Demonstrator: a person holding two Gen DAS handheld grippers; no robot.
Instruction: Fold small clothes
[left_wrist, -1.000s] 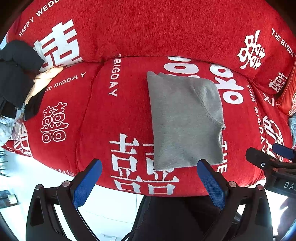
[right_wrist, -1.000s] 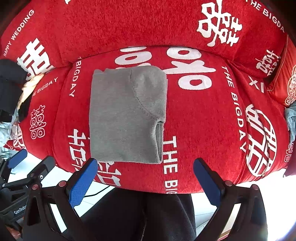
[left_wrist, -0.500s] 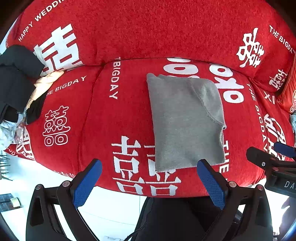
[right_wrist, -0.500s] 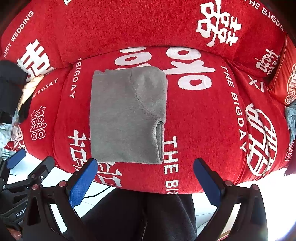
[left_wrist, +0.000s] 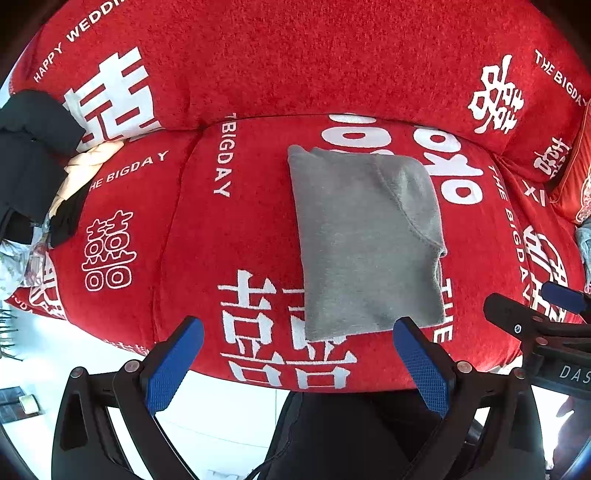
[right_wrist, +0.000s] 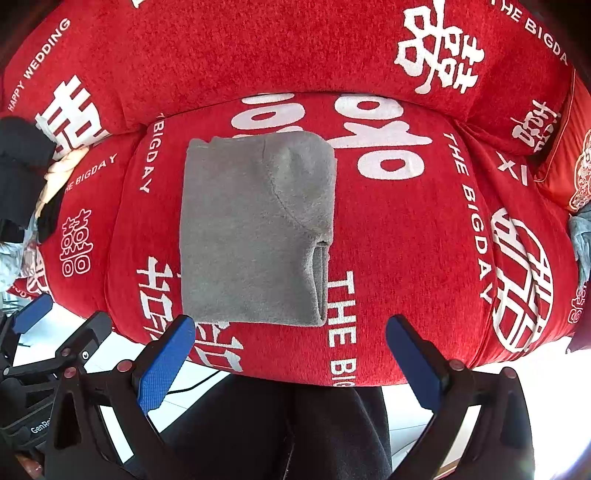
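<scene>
- Nearest the lens, the left gripper hangs with its blue-padded fingers spread wide and nothing between them, just off the front edge of the sofa.
- Same story in the right wrist view: the right gripper is released, blue pads far apart, gripping nothing and touching no cloth.
- Each tool peeks into the other's view: the right gripper at the right edge of the left wrist view, the left gripper low on the left of the right wrist view.
- Below both, dark trousers show between the fingers, with bright white floor on either side.
- Just beyond the fingertips, the red sofa cover with white lettering and double-happiness characters wraps the seat cushion.
- On that seat lies the gray garment, folded into a neat upright rectangle, lying flat, its near edge just short of the cushion's front.
- A curved seam runs across its top layer, and the layered edges show on its right side near the words "THE BIG".
- From the left wrist view the gray garment sits right of centre, its near corner just beyond the right-hand finger.
- Further left, a heap of black and cream clothes rests on the sofa's end.
- Farthest back, the red backrest rises, with a red cushion at far right.
</scene>
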